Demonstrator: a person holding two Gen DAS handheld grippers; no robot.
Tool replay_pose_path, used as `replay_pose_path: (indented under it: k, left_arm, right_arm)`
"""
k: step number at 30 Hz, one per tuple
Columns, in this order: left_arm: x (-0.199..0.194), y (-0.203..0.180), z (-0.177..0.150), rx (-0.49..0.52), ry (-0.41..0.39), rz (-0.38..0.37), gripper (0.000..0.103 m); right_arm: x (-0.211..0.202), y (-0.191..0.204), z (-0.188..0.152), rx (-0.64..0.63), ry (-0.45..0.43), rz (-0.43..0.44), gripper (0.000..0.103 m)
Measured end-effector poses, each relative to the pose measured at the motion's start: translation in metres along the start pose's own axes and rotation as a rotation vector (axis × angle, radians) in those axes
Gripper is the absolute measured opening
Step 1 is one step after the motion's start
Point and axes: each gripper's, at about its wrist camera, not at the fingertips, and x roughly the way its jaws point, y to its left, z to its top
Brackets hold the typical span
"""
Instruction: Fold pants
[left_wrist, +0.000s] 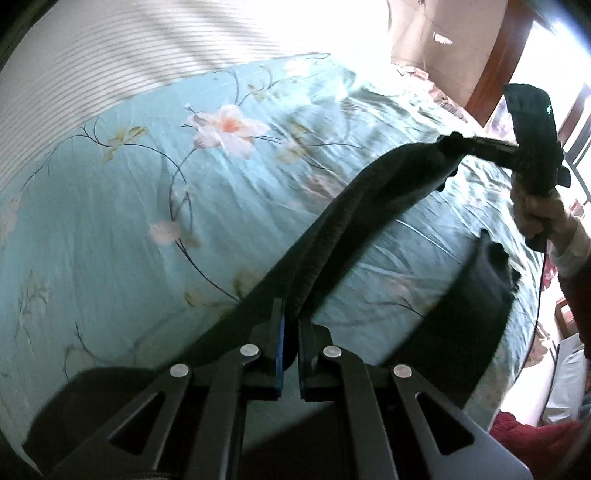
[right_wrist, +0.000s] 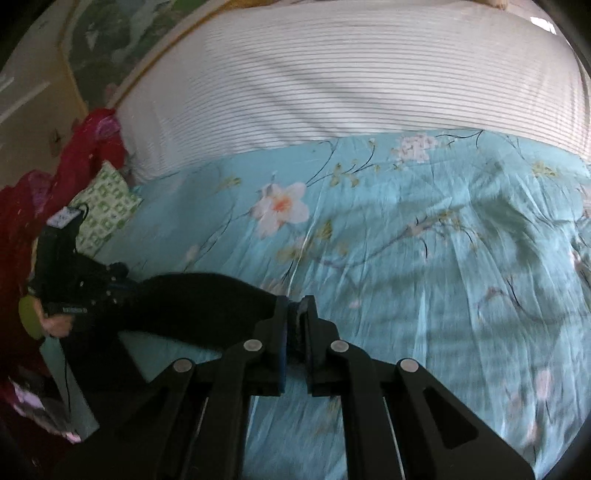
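Note:
Black pants (left_wrist: 369, 206) are stretched taut in the air above a teal floral bedspread (left_wrist: 147, 192). My left gripper (left_wrist: 290, 314) is shut on one end of their edge. In the left wrist view the right gripper (left_wrist: 480, 142) holds the far end at the upper right, with the hand on its handle. In the right wrist view my right gripper (right_wrist: 295, 310) is shut on the black pants (right_wrist: 199, 302), which run left to the left gripper (right_wrist: 127, 282). More pants fabric hangs low at the right (left_wrist: 469, 295).
A white striped sheet (right_wrist: 332, 81) covers the far part of the bed. A green patterned pillow (right_wrist: 103, 210) and red cloth (right_wrist: 44, 177) lie at the bed's left side. A wooden headboard (left_wrist: 506, 48) stands at the far right.

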Motion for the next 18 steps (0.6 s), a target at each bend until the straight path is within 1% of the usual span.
replay_pose_path:
  k: [4, 9, 13, 18]
  left_arm:
    - [-0.005, -0.017, -0.017, -0.012, -0.009, -0.010, 0.003]
    - [-0.020, -0.036, -0.044, -0.042, -0.021, -0.034, 0.003]
    - [-0.031, -0.054, -0.061, -0.047, -0.034, -0.057, 0.003]
    - [-0.037, -0.073, -0.077, -0.049, -0.038, -0.063, 0.003]
  right_arm:
    - [-0.020, 0.007, -0.028, -0.013, -0.003, 0.005, 0.008]
    - [-0.039, 0.014, -0.054, -0.020, 0.003, 0.006, 0.008]
    - [-0.052, 0.021, -0.071, -0.025, -0.002, -0.005, 0.008]
    - [-0.071, 0.026, -0.089, -0.021, -0.018, -0.011, 0.008]
